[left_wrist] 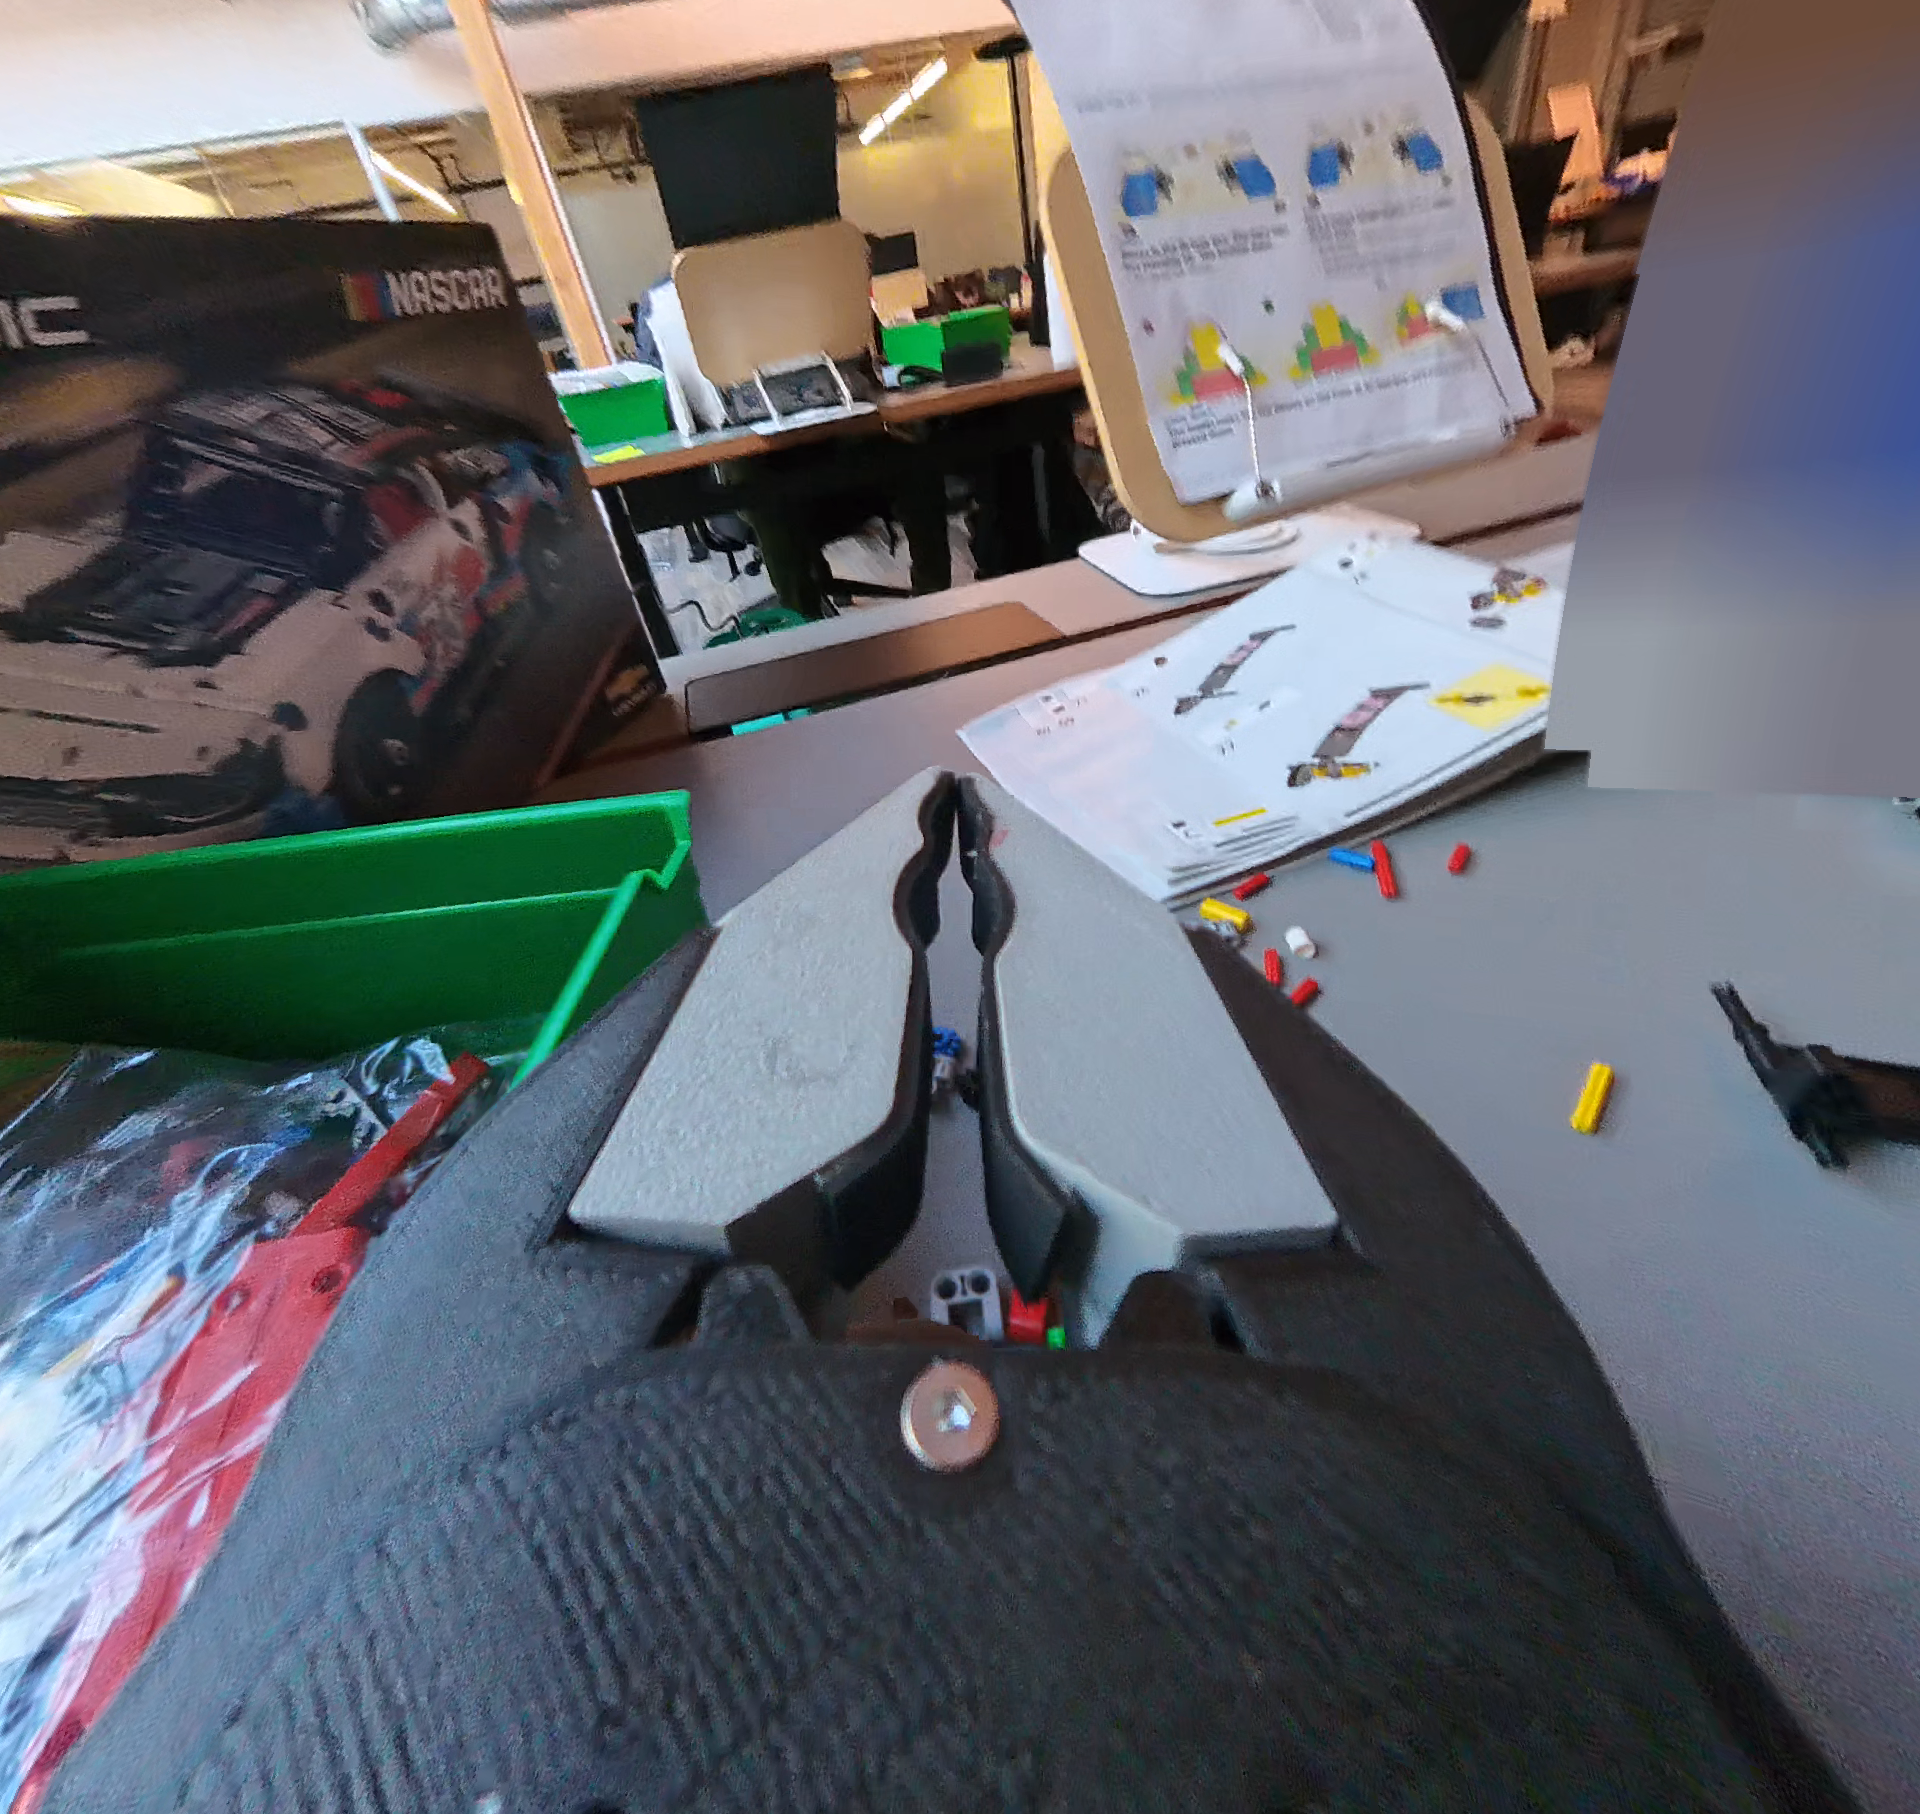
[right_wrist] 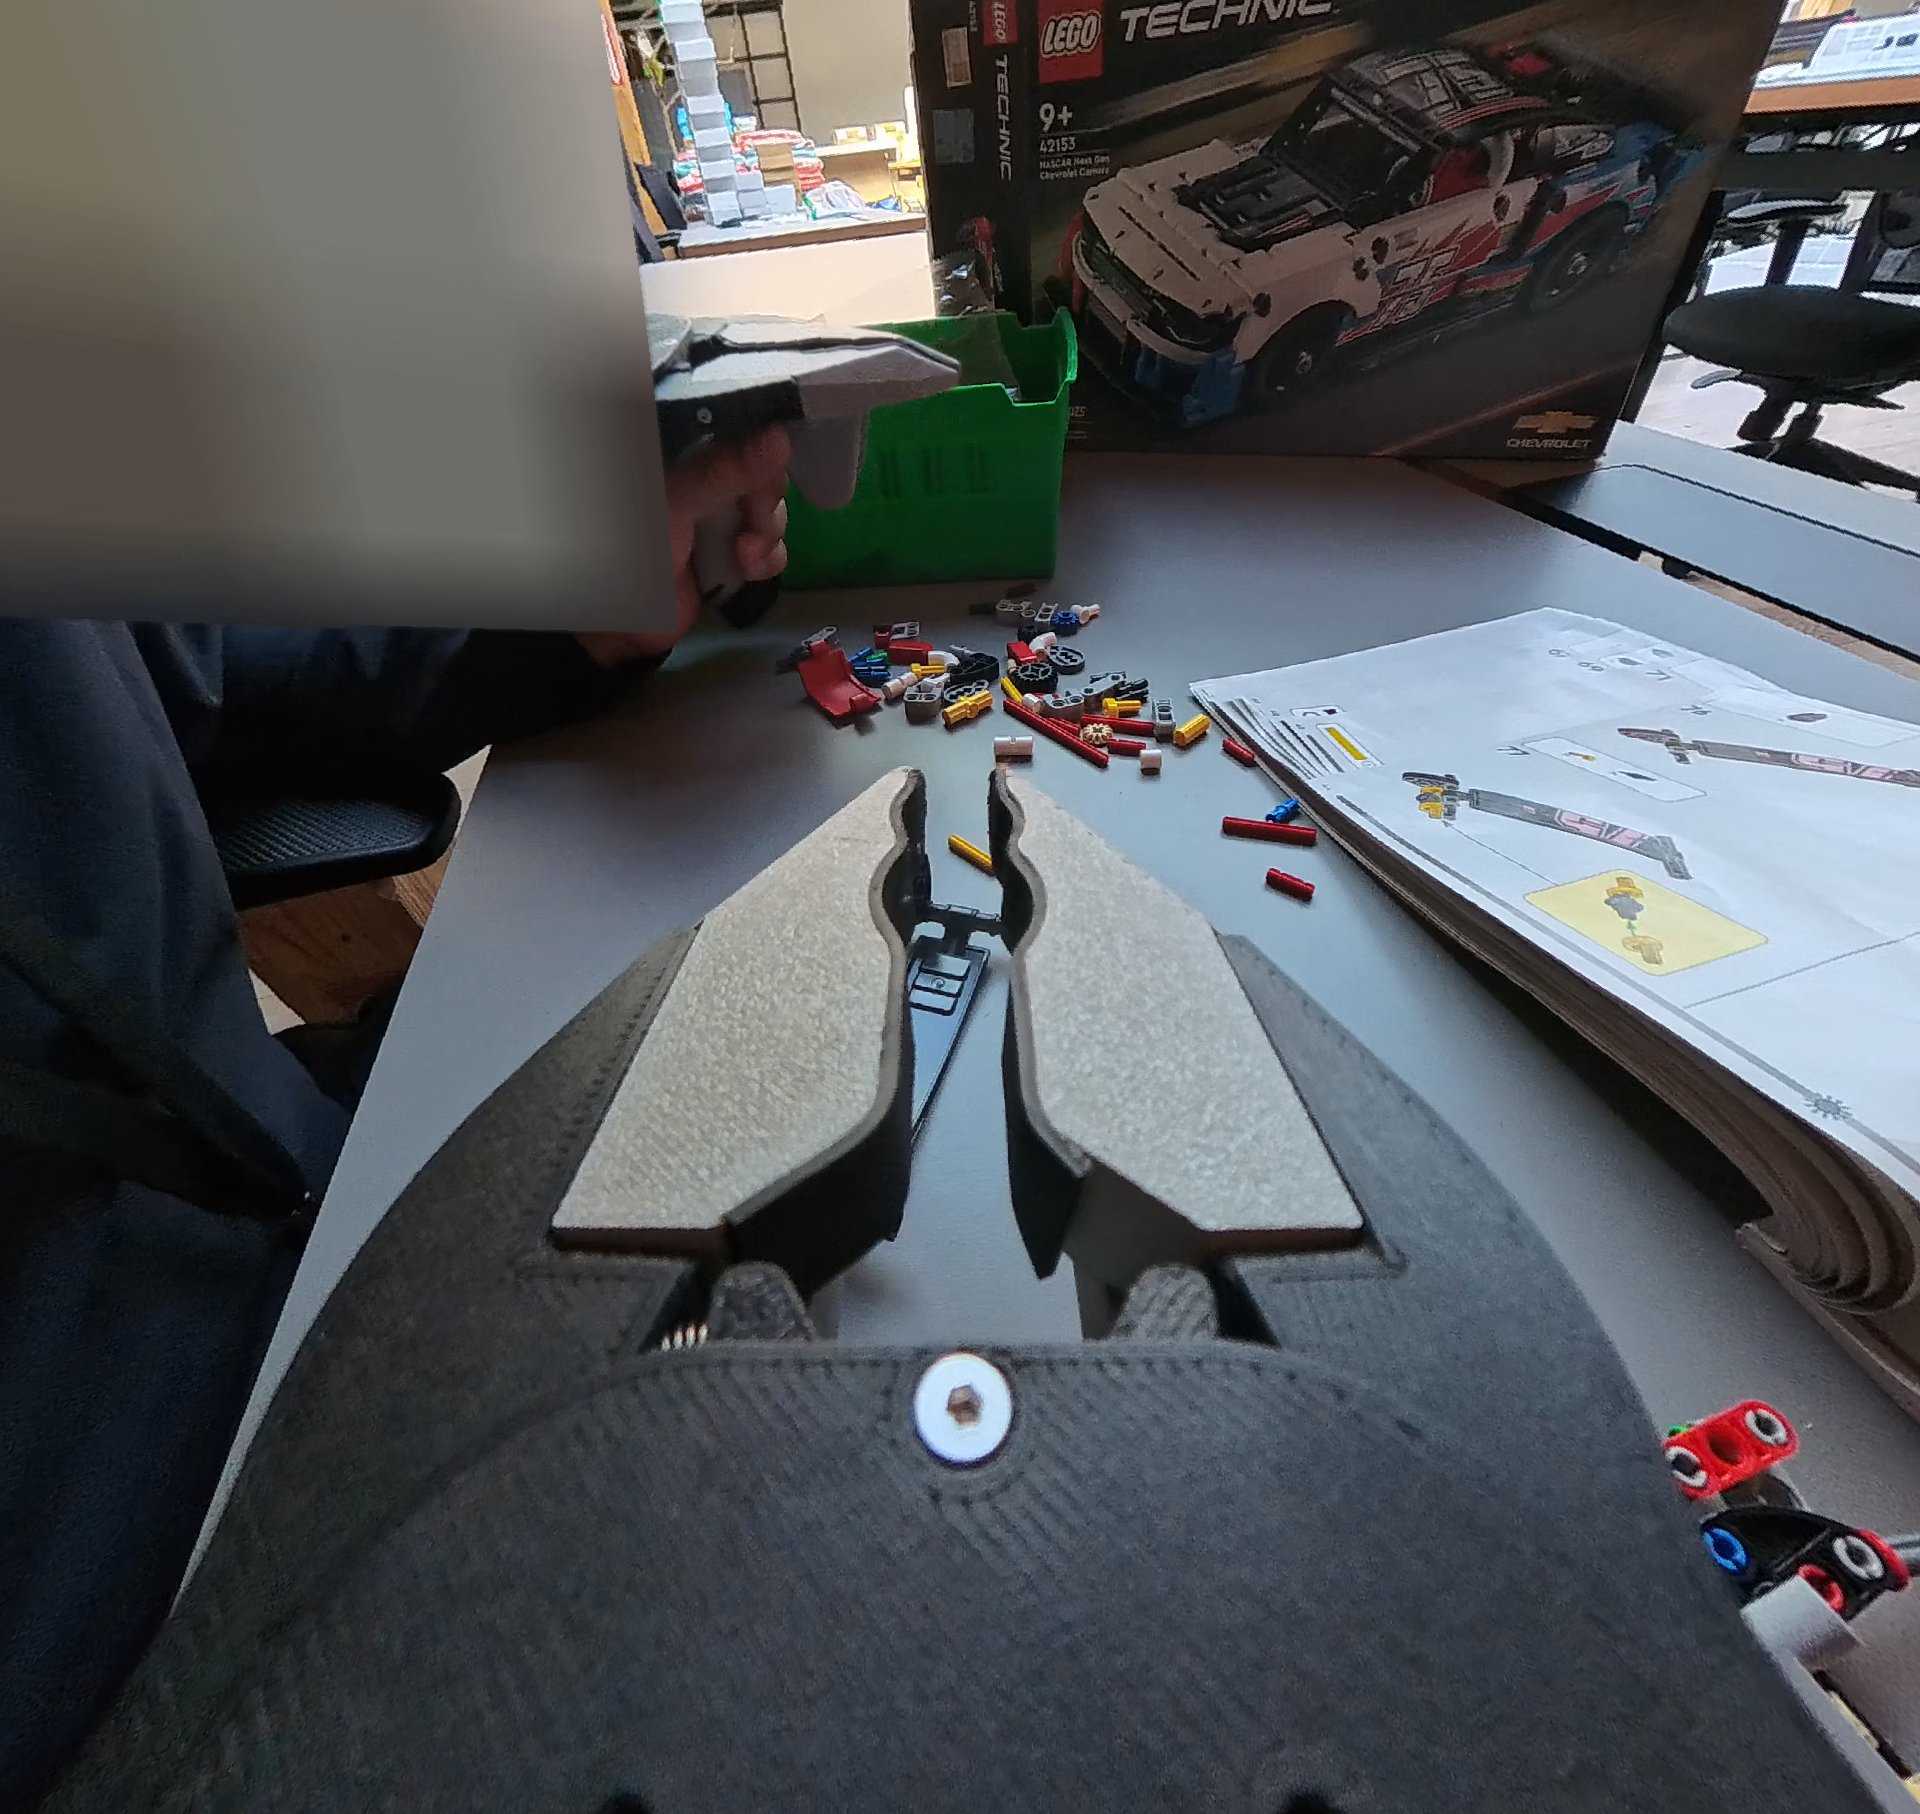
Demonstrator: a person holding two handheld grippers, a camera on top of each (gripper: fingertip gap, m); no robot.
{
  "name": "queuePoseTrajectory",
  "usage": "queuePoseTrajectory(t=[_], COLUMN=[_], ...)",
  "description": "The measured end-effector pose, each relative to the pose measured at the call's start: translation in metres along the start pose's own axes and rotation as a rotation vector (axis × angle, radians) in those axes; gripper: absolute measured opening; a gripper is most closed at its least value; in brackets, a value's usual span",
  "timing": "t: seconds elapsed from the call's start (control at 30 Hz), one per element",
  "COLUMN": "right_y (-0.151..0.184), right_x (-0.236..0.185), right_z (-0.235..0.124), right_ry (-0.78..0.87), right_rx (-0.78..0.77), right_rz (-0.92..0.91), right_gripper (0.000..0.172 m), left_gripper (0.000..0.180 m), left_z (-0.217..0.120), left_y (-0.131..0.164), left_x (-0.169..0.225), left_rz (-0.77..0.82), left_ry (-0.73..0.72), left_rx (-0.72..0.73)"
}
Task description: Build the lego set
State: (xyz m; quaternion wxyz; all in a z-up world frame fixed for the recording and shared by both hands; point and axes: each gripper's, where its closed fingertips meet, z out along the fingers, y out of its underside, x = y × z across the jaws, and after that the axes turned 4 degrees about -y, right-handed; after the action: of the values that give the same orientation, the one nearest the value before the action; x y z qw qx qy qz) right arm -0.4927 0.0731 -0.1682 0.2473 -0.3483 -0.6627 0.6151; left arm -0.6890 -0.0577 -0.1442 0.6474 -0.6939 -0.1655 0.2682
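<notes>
My right gripper point(right_wrist: 958, 798) is shut on a black Lego panel piece point(right_wrist: 945, 980); both pads press on its forked end just above the grey table point(right_wrist: 623, 829). That black piece also shows in the left wrist view point(left_wrist: 1813, 1078) at the right edge. My left gripper point(left_wrist: 956, 798) is shut, fingertips touching, and I see nothing between them. It hovers beside the green bin point(left_wrist: 312, 891). In the right wrist view the left gripper point(right_wrist: 904, 367) is held by a hand over the green bin point(right_wrist: 935, 507). A pile of loose Lego pieces point(right_wrist: 987, 684) lies ahead of my right gripper.
The set's box point(right_wrist: 1351, 206) stands behind the bin. An open instruction booklet point(right_wrist: 1610, 829) lies at the right. A yellow axle point(right_wrist: 969, 852) and red pins point(right_wrist: 1268, 829) lie scattered. Bags of parts point(left_wrist: 156, 1297) lie left. A small red and black assembly point(right_wrist: 1766, 1515) sits near right. Across from one pair of fingers to the other is roughly 25 cm.
</notes>
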Motion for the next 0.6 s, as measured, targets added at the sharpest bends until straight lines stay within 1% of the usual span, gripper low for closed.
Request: queuePoseTrajectory(t=[0.17,0.23,0.33,0.43,0.6], right_y=[0.001,0.001,0.002,0.002,0.001], right_x=[0.001,0.002,0.003,0.004,0.001], right_z=[0.001,0.001,0.001,0.001,0.000], right_ry=[0.003,0.005,0.005,0.002,0.000], right_rx=[-0.003,-0.002,-0.003,-0.006,-0.003], right_rz=[0.004,0.005,0.011,0.019,0.006], right_gripper=[0.008,0.008,0.008,0.009,0.008], left_gripper=[0.000,0.001,0.011,0.013,0.013], left_z=[0.000,0.001,0.004,0.008,0.011], left_y=[-0.002,0.001,0.008,0.018,0.024], left_x=[-0.007,-0.005,0.003,0.011,0.010], left_rz=[-0.032,-0.029,-0.017,-0.005,0.000], left_ry=[-0.032,-0.022,0.024,0.065,0.061], left_rx=[0.009,-0.003,-0.042,-0.103,-0.128])
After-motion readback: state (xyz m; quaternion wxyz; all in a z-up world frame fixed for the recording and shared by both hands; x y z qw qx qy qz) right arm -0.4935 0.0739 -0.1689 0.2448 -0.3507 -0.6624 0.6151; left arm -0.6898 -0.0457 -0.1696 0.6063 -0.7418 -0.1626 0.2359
